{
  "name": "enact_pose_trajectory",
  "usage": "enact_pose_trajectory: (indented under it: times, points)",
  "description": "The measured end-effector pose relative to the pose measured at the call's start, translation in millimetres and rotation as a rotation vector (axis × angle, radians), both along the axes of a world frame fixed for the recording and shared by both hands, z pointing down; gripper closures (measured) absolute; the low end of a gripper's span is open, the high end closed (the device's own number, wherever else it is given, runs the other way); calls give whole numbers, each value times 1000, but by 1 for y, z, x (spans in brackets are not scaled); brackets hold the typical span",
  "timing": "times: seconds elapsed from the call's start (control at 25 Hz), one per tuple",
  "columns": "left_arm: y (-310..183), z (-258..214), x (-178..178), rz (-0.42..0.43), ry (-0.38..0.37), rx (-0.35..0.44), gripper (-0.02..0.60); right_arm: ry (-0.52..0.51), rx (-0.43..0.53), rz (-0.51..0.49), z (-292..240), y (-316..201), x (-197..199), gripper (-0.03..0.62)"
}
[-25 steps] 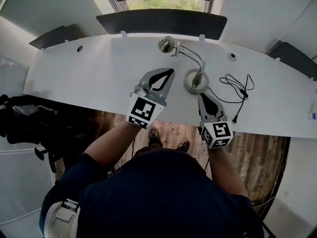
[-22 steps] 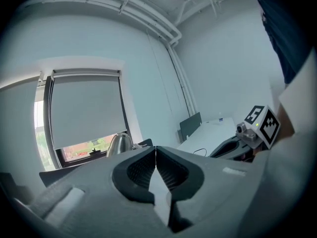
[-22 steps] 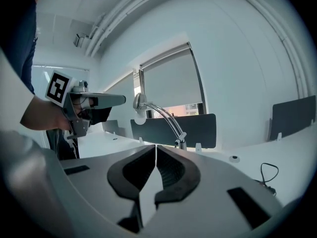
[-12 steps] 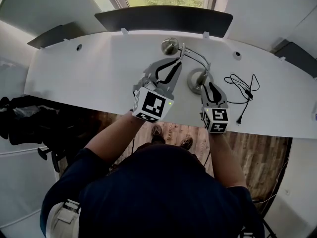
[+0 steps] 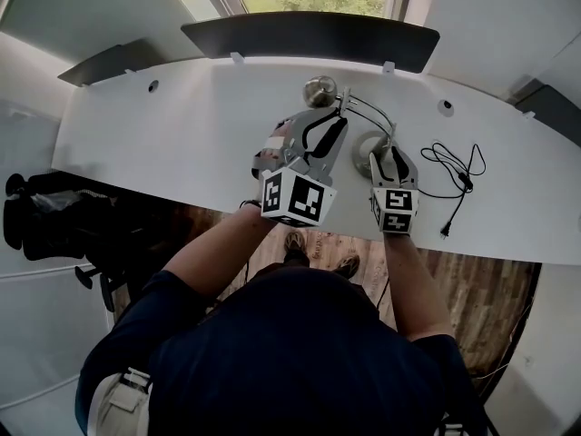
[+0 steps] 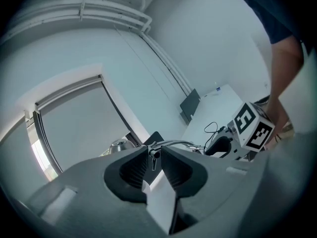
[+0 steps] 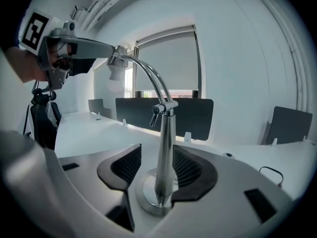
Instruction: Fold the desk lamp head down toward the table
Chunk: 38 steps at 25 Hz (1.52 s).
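A chrome desk lamp stands on the white desk [image 5: 182,134]: round base [image 5: 363,153], upright post [image 7: 165,157], curved arm [image 7: 148,76] and head with a bulb [image 7: 115,81]. The head [image 5: 320,89] sits high, left of the base. My right gripper [image 5: 392,160] is low at the base; its jaws are opening and straddle the post [image 7: 158,167], with a gap on the left side. My left gripper [image 5: 324,127] reaches the arm's top joint [image 6: 153,152] by the head. Its narrow tips [image 7: 110,51] close round that joint.
A black cable with a plug [image 5: 449,166] lies on the desk right of the lamp. Dark partition screens [image 5: 309,39] line the desk's far edge under a window. The desk's near edge runs just below my grippers, over wooden floor [image 5: 472,289].
The right gripper went from shut to open and slid forward and down around the lamp post. The left gripper rolled and moved up to the arm joint by the head.
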<state>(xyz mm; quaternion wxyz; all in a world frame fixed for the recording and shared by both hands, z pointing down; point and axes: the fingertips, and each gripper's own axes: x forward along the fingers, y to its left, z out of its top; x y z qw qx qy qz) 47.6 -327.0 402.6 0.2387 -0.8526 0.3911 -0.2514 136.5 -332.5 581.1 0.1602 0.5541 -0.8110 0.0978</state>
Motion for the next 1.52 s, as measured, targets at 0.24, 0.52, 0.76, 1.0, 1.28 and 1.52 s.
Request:
enact_pose_trajectory:
  times: [0.24,0.52,0.76,1.0,1.28,1.52]
  points:
    - [-2,4,5,2,-60,28,515,13,14,42,2,-10,2,395]
    - [-5,3,3,-10,-85,54,515,11,51,46,-8,-17,1,396]
    - [-6,5,2,-23,-96,65,525,38,66,66,-3,-29,8,467]
    - [-7,9,1,-25,-60,50,528,25,64,66,-3,-30,10,471]
    - [-8,14,-6,-31,-28,40,529,33,63,61,-3,-30,9,471]
    - [-13,21,-16,-50,28,16,529,30,60,66,-5,-31,8,471]
